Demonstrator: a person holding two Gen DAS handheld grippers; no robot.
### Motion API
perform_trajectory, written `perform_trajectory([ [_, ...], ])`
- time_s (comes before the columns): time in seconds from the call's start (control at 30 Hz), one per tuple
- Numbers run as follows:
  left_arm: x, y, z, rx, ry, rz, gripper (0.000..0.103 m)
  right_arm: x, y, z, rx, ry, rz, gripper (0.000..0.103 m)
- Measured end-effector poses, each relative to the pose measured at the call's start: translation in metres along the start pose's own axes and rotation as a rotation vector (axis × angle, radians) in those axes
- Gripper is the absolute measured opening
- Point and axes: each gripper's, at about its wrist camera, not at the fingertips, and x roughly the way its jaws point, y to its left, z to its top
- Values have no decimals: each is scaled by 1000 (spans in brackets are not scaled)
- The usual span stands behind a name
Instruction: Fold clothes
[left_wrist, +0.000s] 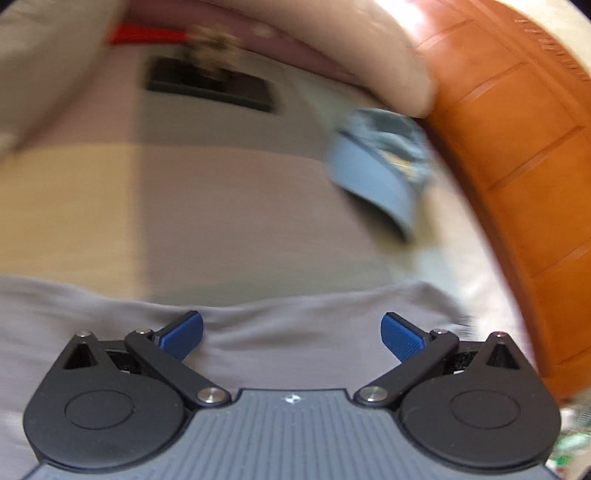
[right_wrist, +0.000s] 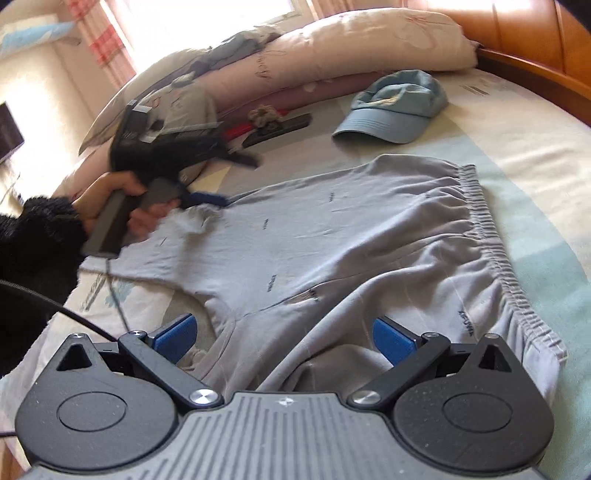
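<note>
Grey shorts (right_wrist: 332, 243) lie spread flat on the bed (right_wrist: 517, 122), centre of the right wrist view, waistband at right. Right gripper (right_wrist: 282, 338): wide, straddling the near leg hem, gripping nothing. Left gripper (left_wrist: 291, 338): wide, above a grey cloth edge at lower frame; view blurred. Risk: jaws closing on one layer only or snagging the sheet, giving a skewed fold. Cap (right_wrist: 395, 107) lies near, upper right, and could be swept.
</note>
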Motion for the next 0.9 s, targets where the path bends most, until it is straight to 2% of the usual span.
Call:
perform_trajectory([
  [0.07, -12, 8, 1, -33, -24, -10, 102, 0, -1, 2, 9, -9, 4, 103],
  [0.17, -16, 5, -5, -45, -12, -88, 102, 2, 2, 6, -1, -16, 7, 103],
  [0.27, -1, -3, -9, 19, 10, -23, 102, 6, 6, 8, -17, -15, 10, 103],
  [0.43, 15, -2, 5, 20, -77, 44, 102, 8, 11, 5, -31, -4, 5, 103],
  [0.5, 15, -2, 11, -1, -80, 48, 102, 7, 11, 3, -29, 2, -1, 103],
  [0.57, 5, -5, 11, 8, -85, 19, 102, 5, 12, 3, -25, -2, -4, 103],
  [0.63, -11, -9, 1, 49, -102, 3, 102, 1, 13, 3, -22, -10, -5, 103],
  [0.73, -25, -7, -16, 104, -86, 2, 102, -1, 14, 4, -16, -20, -7, 103],
  [0.83, -20, 2, -29, 148, -56, 77, 102, 1, 16, 6, -10, -21, -3, 103],
  [0.9, -22, 12, -40, 137, -59, 99, 102, 5, 20, 8, -9, -15, -8, 103],
])
